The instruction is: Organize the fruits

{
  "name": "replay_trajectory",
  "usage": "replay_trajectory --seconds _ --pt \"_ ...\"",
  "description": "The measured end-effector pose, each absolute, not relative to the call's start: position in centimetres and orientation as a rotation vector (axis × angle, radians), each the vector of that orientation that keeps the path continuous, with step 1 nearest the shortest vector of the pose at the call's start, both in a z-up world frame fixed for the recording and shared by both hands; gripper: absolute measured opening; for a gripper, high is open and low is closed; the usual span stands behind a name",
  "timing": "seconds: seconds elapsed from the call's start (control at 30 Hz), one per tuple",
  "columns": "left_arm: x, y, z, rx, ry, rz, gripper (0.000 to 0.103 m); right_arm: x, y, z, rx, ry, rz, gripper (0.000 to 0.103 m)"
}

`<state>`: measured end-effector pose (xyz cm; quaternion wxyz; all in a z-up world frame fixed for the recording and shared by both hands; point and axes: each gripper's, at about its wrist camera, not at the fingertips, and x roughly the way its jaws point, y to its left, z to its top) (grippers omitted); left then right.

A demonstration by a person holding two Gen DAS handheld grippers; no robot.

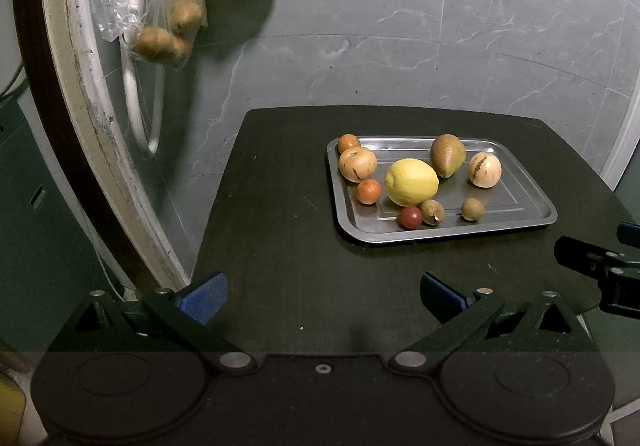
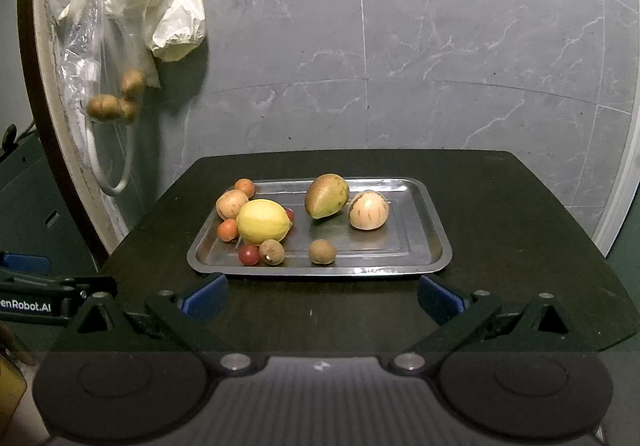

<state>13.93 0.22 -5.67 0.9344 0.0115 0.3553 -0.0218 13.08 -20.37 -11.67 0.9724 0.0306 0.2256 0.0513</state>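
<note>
A: Where are the fruits (image 2: 280, 224) sitting?

B: All on the tray (image 2: 416, 246), mid-frame in the right wrist view, on the dark counter (image 2: 520, 246). The lemon (image 2: 263, 221) is crowding the left part with two small orange fruits and a red one (image 2: 249, 255); the pear (image 2: 327, 195) and a striped pale fruit (image 2: 369, 210) are lying toward the back right.

A: How will they be handling?

B: My guess: the lemon is firm and fairly heavy, waxy, so it is asking for a grip across its middle, not the pointed ends. The red one looks soft and round, likely to roll or bruise; a light squeeze at its widest part seems best. The tray is smooth metal, so nudged fruit may be sliding.

A: And the tongs?

B: Both are gaping wide, holding nothing. The right tongs (image 2: 322, 300) are hovering low at the tray's near edge, pointing straight at it. The left tongs (image 1: 323, 298) are hanging over bare counter, with the tray up and to the right in that view, well apart.
</note>
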Motion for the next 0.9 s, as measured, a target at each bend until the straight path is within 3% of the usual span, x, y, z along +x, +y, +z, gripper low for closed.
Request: replay_trajectory --seconds 0.9 --pt "14.95 0.4 -6.1 0.015 0.739 -0.038 0.102 14.07 -20.06 -11.8 0.052 0.467 0.099 0.103"
